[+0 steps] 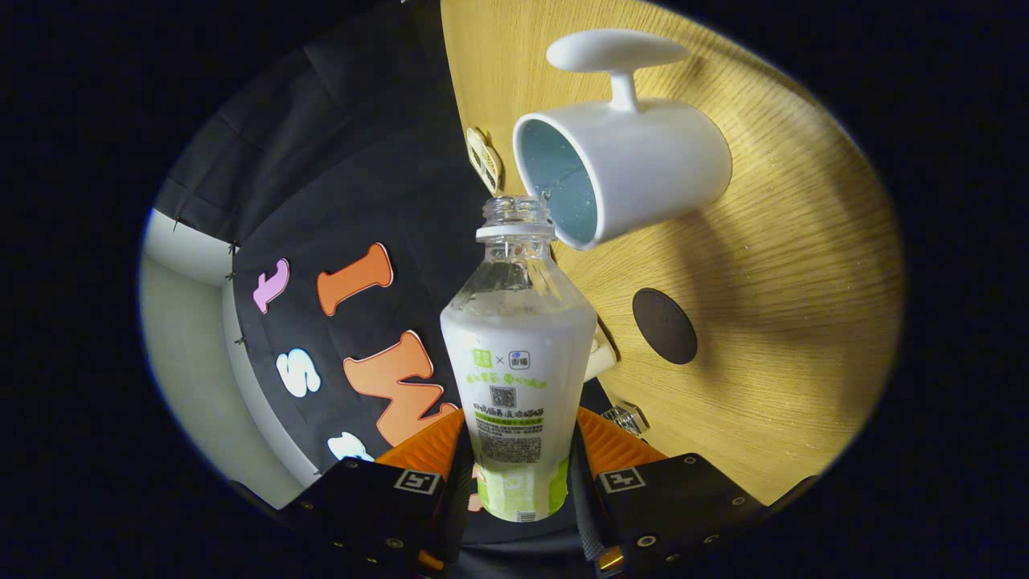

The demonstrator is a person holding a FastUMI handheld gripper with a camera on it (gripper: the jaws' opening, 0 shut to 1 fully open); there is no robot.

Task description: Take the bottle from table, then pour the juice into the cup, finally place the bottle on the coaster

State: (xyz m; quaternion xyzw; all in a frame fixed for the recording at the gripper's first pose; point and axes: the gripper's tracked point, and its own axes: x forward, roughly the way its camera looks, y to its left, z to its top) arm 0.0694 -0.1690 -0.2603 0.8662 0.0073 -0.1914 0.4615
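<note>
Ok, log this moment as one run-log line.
phase: pouring | gripper: shut on bottle | bottle: uncapped, mouth at cup rim | coaster: bare, beside bottle | table: wood

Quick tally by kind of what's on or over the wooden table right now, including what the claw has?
Bottles: 1, the uncapped bottle clamped between the claw fingers, its mouth at the cup rim
Cups: 1, the white handled cup
Coasters: 1, the dark round coaster beside the bottle
Small objects I can't identify at the table edge: 2
Total: 5
</note>
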